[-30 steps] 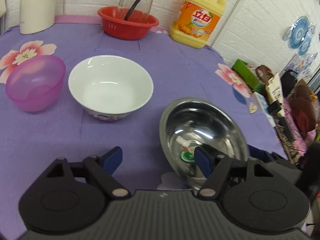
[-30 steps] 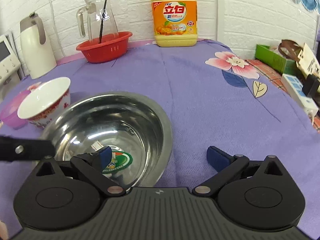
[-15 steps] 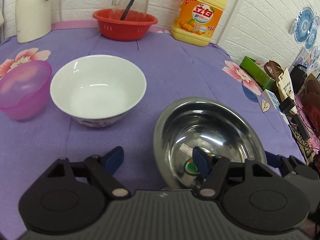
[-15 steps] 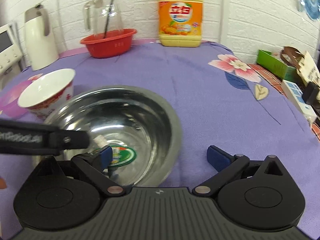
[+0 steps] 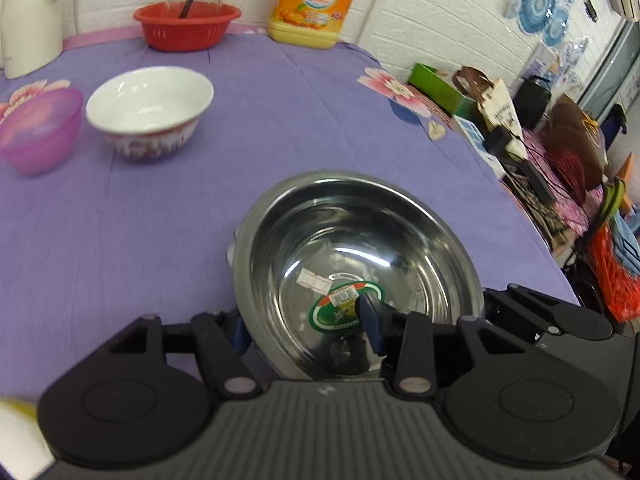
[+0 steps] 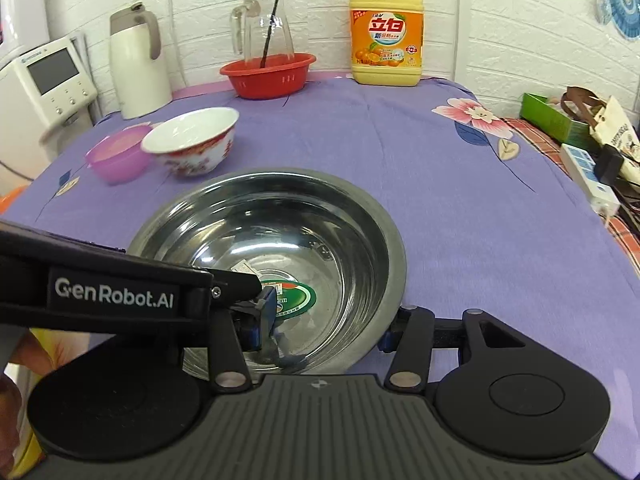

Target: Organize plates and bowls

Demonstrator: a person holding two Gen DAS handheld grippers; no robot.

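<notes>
The counter (image 6: 440, 184), draped in a purple flowered cloth, is carrying everything, and the steel bowl (image 6: 344, 216) is sitting at its near edge, directly in front of both cameras, with a green round sticker on its bottom. The left tongs (image 5: 308, 330) are closing on the bowl's near-left rim, one blue pad inside the bowl and the other outside against the wall, so the rim is lying between them. The right tongs (image 6: 328, 326) are clamping the near-right side of the same bowl, one pad inside and one against the outer wall under the rim. Farther back on the left, the white bowl (image 6: 192, 140) with a red pattern is standing just beside the pink plastic bowl (image 6: 116, 158). Along the brick wall a yellow detergent jug (image 6: 386, 36), a white kettle (image 6: 136, 68) and a red basket (image 6: 268, 74) holding a glass pitcher (image 6: 264, 28) are standing.
</notes>
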